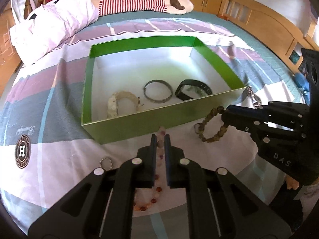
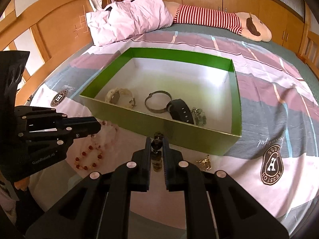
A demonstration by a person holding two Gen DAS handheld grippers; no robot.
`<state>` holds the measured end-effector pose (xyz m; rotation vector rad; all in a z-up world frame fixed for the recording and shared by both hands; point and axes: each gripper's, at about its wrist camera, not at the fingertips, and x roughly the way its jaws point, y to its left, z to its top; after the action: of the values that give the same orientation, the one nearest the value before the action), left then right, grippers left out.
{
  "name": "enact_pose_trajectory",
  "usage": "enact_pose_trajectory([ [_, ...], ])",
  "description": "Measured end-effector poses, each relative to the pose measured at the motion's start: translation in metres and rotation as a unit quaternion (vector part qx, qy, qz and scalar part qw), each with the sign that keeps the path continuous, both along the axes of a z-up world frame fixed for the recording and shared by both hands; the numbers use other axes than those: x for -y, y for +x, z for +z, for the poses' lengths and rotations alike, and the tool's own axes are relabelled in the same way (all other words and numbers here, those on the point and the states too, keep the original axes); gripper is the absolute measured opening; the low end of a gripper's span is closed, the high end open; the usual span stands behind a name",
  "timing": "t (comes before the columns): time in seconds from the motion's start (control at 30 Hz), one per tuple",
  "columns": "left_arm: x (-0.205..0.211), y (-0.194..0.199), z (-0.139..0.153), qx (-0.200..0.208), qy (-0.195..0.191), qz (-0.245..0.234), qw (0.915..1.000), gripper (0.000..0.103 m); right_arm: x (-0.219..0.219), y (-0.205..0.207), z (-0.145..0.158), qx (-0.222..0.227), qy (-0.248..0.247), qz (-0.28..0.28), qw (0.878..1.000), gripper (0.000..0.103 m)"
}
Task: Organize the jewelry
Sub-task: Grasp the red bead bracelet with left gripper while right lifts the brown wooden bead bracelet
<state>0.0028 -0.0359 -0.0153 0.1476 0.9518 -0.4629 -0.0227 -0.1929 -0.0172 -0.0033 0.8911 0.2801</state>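
A green box (image 1: 139, 122) with a white floor sits on the bed; it also shows in the right wrist view (image 2: 199, 137). Inside lie a white watch (image 1: 119, 104), a metal bangle (image 1: 158, 91), a black band (image 1: 192, 91) and a small clear piece (image 2: 198, 115). My left gripper (image 1: 160, 139) is shut on a pink and red bead bracelet (image 1: 151, 197), just before the box's near wall. My right gripper (image 2: 156, 141) is shut on a brown bead bracelet (image 1: 211, 127), which hangs from its tips (image 2: 156, 162).
A small silver ring (image 1: 106, 162) lies on the sheet left of my left gripper. A silver clasp piece (image 1: 254, 97) lies by the box's right corner. A gold trinket (image 2: 204, 162) lies right of my right gripper. Pillow (image 1: 53, 25) and striped plush (image 1: 143, 2) lie beyond.
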Motion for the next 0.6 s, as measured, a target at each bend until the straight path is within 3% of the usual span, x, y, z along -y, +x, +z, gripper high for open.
enact_pose_trajectory([
  [0.33, -0.012, -0.008, 0.024, 0.037, -0.004, 0.005, 0.9993, 0.007, -0.031, 0.011, 0.006, 0.014, 0.022, 0.026, 0.999, 0.011],
  [0.6, -0.015, -0.004, 0.021, 0.029, -0.004, 0.013, 0.9995, 0.007, -0.042, 0.008, 0.007, 0.02, 0.022, 0.043, 0.999, 0.011],
])
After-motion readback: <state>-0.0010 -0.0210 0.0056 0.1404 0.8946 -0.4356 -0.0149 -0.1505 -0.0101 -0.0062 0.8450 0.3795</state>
